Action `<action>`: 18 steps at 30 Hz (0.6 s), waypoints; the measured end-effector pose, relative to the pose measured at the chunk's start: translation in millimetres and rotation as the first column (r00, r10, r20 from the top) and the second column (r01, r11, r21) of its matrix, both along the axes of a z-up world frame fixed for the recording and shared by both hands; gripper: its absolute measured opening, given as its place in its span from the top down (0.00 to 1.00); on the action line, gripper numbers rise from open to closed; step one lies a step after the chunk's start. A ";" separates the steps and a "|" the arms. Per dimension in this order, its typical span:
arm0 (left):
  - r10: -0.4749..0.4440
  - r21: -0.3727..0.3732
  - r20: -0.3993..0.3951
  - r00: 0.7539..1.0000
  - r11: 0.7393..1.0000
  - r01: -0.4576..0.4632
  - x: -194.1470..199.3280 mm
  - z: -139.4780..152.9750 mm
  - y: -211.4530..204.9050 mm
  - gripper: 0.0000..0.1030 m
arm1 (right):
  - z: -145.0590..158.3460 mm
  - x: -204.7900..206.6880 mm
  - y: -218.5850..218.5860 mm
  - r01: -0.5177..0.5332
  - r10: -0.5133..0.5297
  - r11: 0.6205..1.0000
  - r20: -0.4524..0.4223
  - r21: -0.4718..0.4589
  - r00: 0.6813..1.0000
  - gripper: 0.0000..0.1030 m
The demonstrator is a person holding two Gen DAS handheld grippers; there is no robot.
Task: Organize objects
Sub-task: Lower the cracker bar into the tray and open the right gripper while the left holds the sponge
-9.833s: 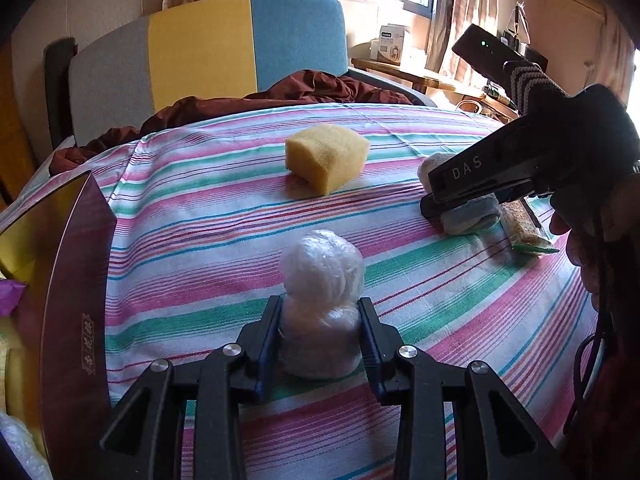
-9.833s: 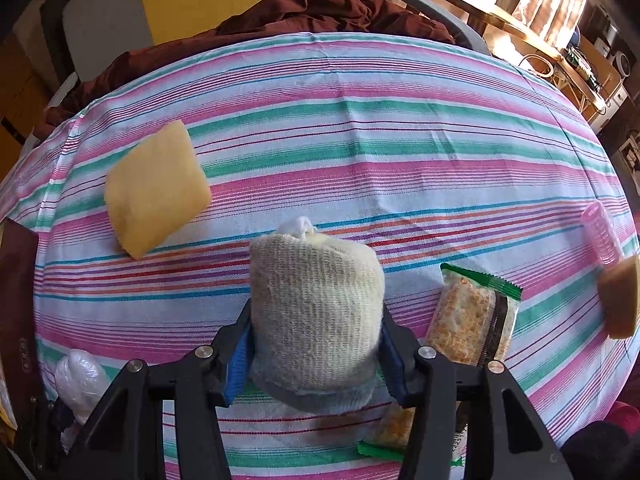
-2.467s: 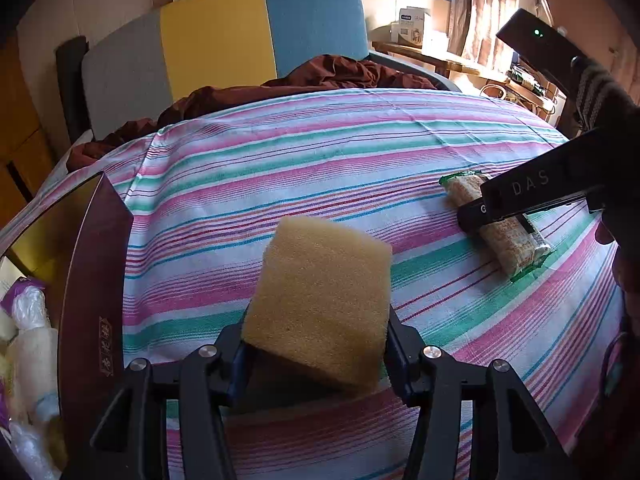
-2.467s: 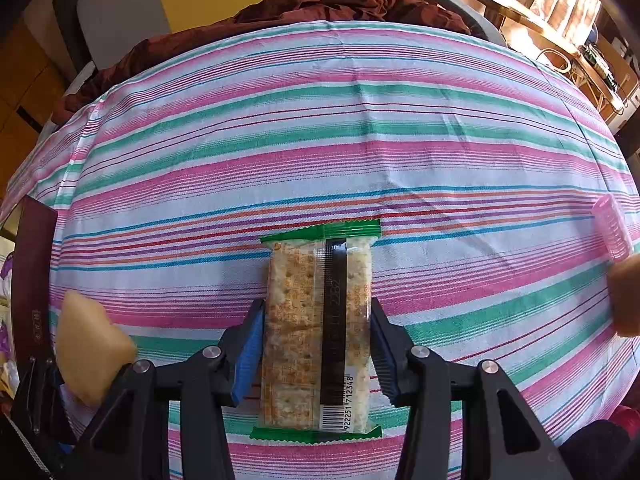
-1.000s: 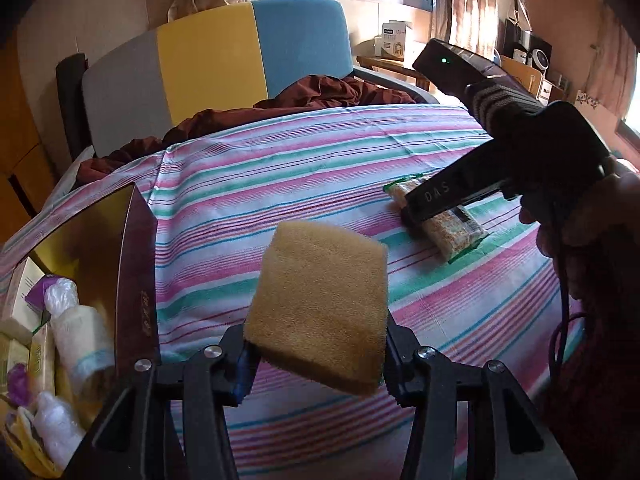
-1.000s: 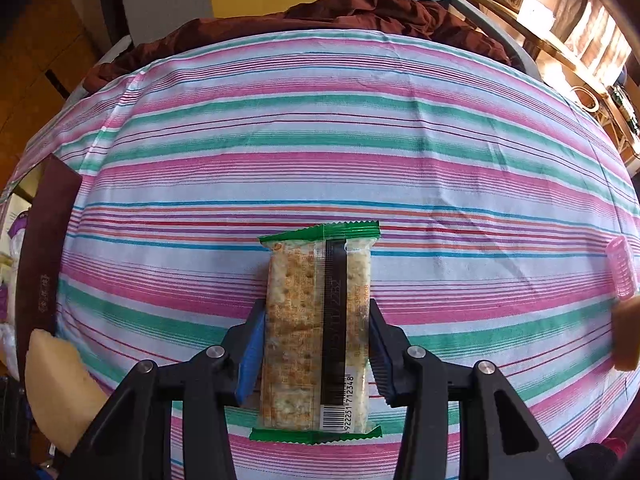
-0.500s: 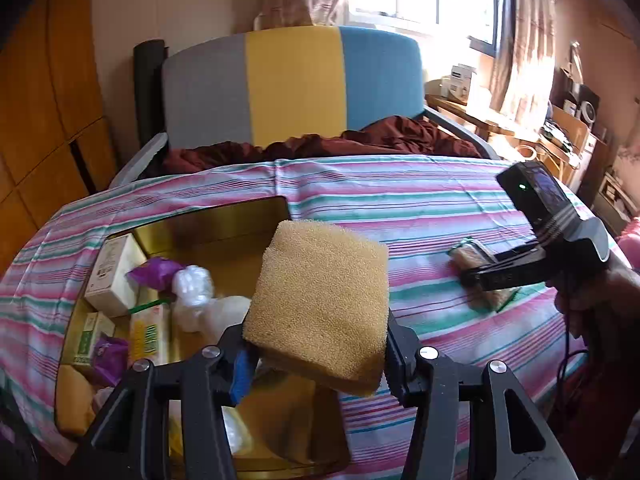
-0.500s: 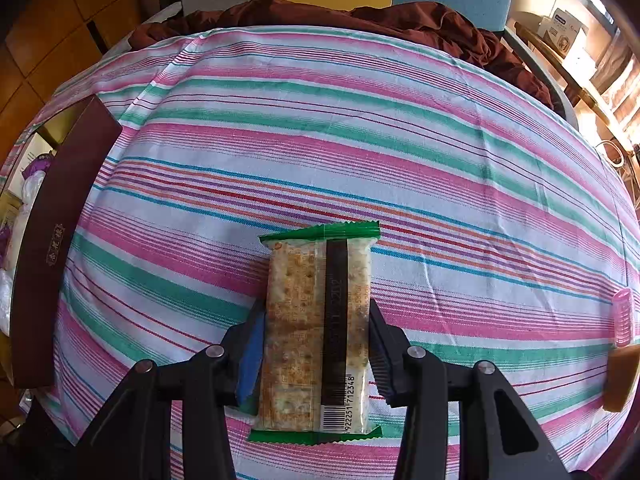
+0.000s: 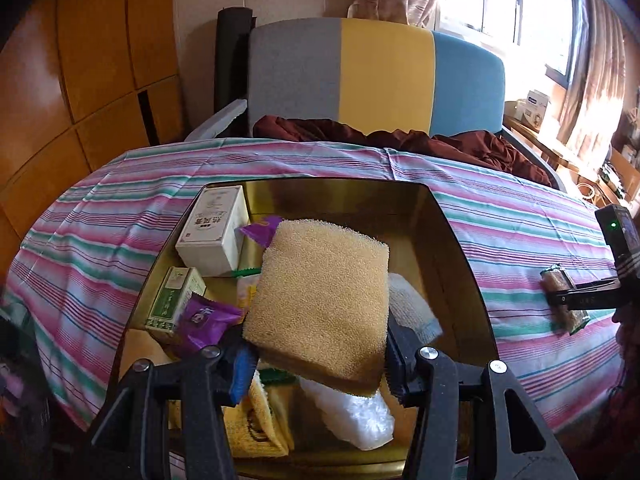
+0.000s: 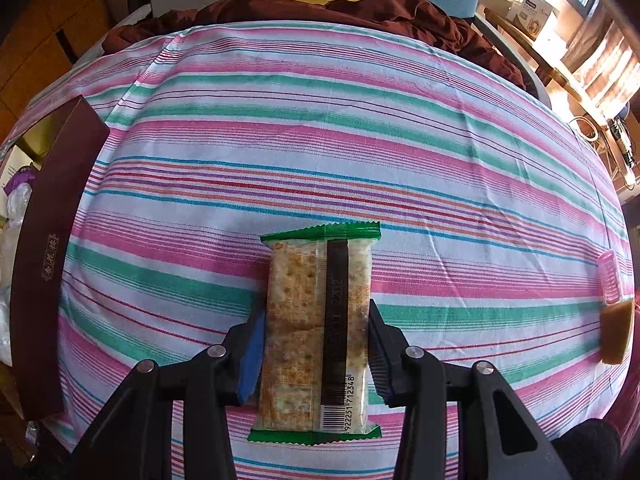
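Jaws first: on our left gripper (image 9: 318, 364) they clamp the yellow sponge (image 9: 320, 300) by its two sides and hold it in the air above the open gold-lined box (image 9: 460, 248), which sits on the striped tablecloth (image 9: 120, 208) of the table. Starting at the left of that box, we see a white carton (image 9: 214, 230) with dark printing near the far left corner, a small green and white carton (image 9: 174, 298) nearer to us, and a purple wrapper (image 9: 206, 320) leaning against it; a second purple wrapper (image 9: 262, 228) shows just beyond the sponge's far edge. Below the sponge lie a yellow packet (image 9: 256, 420) and a white plastic-wrapped bundle (image 9: 352, 412), and to the right of the sponge a pale knitted roll (image 9: 412, 308) rests against the box floor. Further right, across bare cloth, our right gripper (image 10: 314, 352) has its jaws pressed on the long sides of the cracker packet (image 10: 318, 332), a clear pack with green crimped ends; whether it lies on the cloth or is lifted just off it we cannot tell. In the right wrist view the dark brown outer wall of the box (image 10: 44, 248) stands at the left edge, well apart from the packet. At the far right edge of the table a small pink ribbed roller (image 10: 610, 278) lies just beside a tan block (image 10: 618, 334). Behind the table stands a grey, yellow and blue chair (image 9: 376, 76) with dark red cloth (image 9: 400, 140) heaped on it
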State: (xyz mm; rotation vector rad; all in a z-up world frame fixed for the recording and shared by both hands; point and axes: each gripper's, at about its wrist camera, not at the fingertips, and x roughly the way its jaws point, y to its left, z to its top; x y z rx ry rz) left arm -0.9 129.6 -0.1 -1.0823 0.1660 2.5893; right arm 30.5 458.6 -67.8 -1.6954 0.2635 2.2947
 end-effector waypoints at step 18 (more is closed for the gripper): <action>0.151 0.083 0.041 0.988 0.985 -0.154 -12.1 3.4 -85.5 0.49 | 62.1 -21.9 -97.4 -0.181 0.132 0.974 -0.313 -0.135 0.940 0.57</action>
